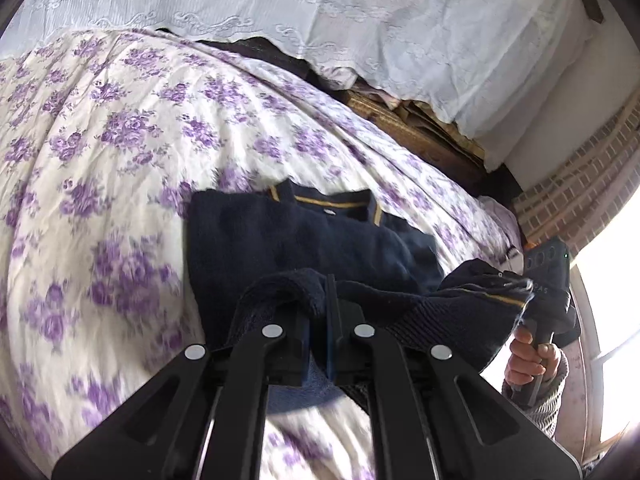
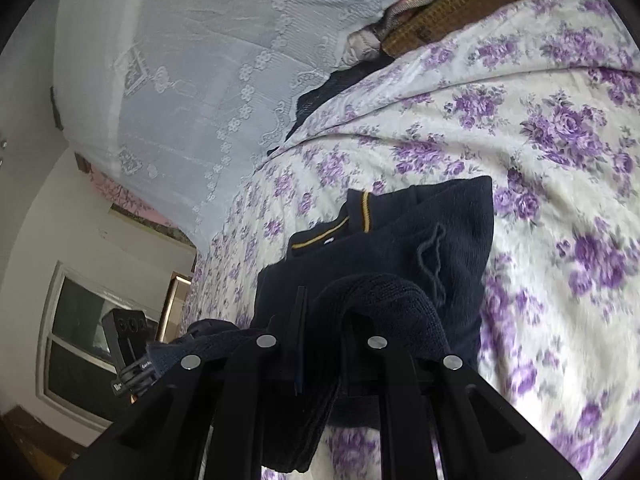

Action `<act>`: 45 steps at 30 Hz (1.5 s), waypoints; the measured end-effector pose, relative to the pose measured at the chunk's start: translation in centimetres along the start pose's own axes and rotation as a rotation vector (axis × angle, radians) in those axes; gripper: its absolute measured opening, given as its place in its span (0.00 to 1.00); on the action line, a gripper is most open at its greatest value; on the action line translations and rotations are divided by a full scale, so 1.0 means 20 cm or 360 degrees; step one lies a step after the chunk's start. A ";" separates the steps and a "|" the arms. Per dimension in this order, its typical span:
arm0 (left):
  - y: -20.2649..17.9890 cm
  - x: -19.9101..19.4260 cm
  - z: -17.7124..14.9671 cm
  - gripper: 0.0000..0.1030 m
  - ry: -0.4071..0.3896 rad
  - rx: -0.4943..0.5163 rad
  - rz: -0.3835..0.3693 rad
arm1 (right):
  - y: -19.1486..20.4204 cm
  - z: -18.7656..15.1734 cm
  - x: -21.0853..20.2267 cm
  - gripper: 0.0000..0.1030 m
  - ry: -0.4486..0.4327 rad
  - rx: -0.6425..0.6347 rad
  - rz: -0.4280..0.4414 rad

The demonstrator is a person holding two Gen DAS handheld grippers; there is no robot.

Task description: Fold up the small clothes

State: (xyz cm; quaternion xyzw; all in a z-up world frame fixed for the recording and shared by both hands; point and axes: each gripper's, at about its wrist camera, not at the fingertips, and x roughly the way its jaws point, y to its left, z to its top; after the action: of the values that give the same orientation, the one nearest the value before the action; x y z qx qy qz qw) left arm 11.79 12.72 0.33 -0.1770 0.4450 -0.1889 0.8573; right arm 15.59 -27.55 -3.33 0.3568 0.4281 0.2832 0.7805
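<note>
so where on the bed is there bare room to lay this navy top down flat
Free: the purple-flowered bedspread between the navy knit top and the white lace cover. Crowded: the side by the brick wall, where the right gripper holds cloth.

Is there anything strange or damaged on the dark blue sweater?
Yes: a loose grey thread loops across the navy sweater, to the right of the yellow-striped collar. It looks like a pulled strand. Otherwise nothing stands out.
</note>
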 end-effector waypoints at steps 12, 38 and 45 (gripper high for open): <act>0.44 0.41 0.10 0.09 0.0154 -0.0394 -0.0219 | -0.33 0.16 0.30 0.24 0.0057 0.0278 0.0184; -0.11 0.44 0.17 0.90 -0.0117 0.0353 0.0615 | 0.08 0.15 0.44 0.44 -0.0095 -0.0335 -0.0354; 0.12 0.47 0.14 0.95 -0.0145 0.0142 0.0753 | -0.10 0.14 0.32 0.11 -0.0321 -0.0279 -0.0581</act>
State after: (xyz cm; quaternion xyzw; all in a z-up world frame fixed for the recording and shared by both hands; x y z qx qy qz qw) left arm 19.56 10.67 -5.74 -0.0382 0.4261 0.0060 0.9038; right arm 21.39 -24.79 -6.86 0.2306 0.3790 0.1362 0.8858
